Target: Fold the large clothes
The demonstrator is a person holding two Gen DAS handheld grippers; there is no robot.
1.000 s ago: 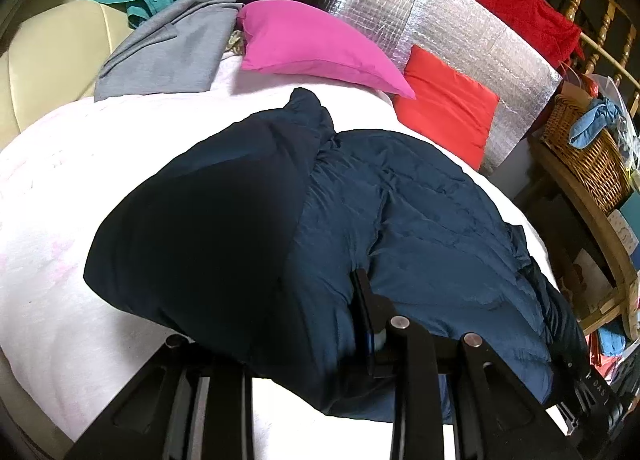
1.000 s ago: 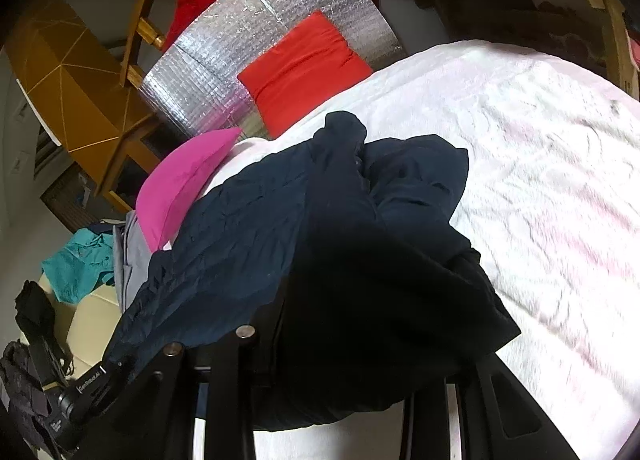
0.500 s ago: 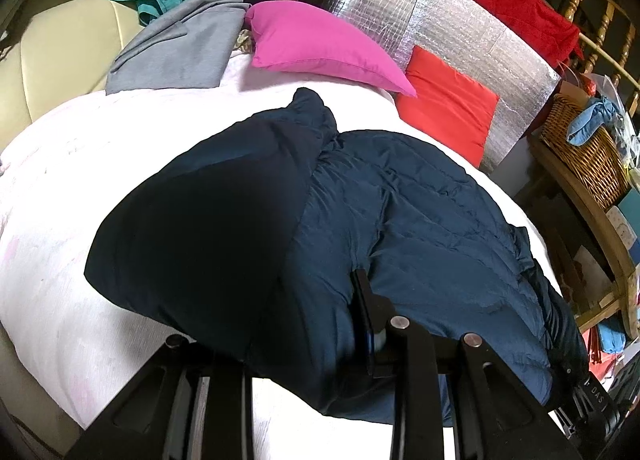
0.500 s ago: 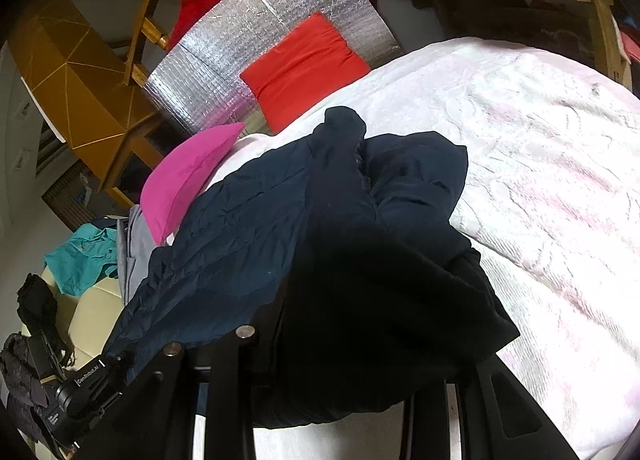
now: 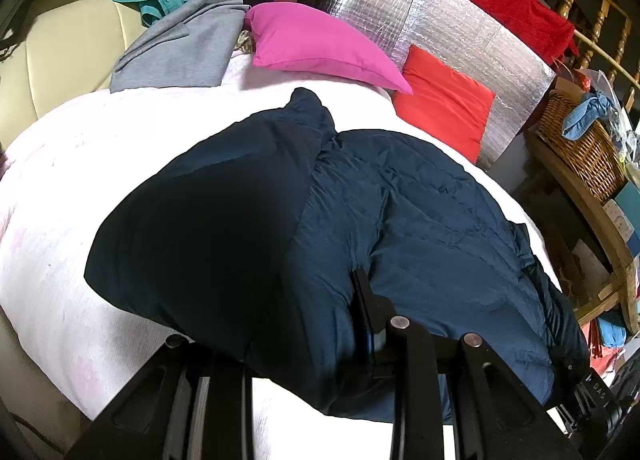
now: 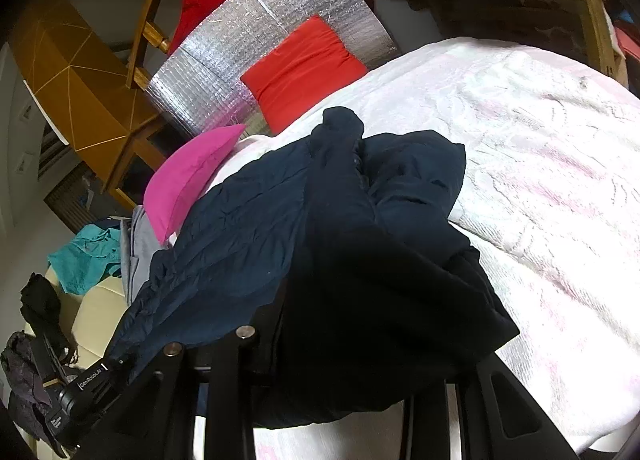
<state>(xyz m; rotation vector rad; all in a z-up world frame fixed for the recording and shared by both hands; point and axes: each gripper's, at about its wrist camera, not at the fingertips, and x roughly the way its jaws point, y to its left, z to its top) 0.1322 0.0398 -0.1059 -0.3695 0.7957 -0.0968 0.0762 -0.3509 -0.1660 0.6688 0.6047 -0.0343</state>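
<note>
A navy puffer jacket (image 5: 420,227) lies partly folded on the white bed (image 5: 60,187). The left gripper (image 5: 312,336) and right gripper (image 6: 344,356) each have their jaws clamped narrowly on its near hem.

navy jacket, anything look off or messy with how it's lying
Yes. The navy jacket lies bunched on the white bedspread, not flat: one dark panel is flopped over the quilted side, and the collar end sticks up in a lump toward the pink pillow.
</note>
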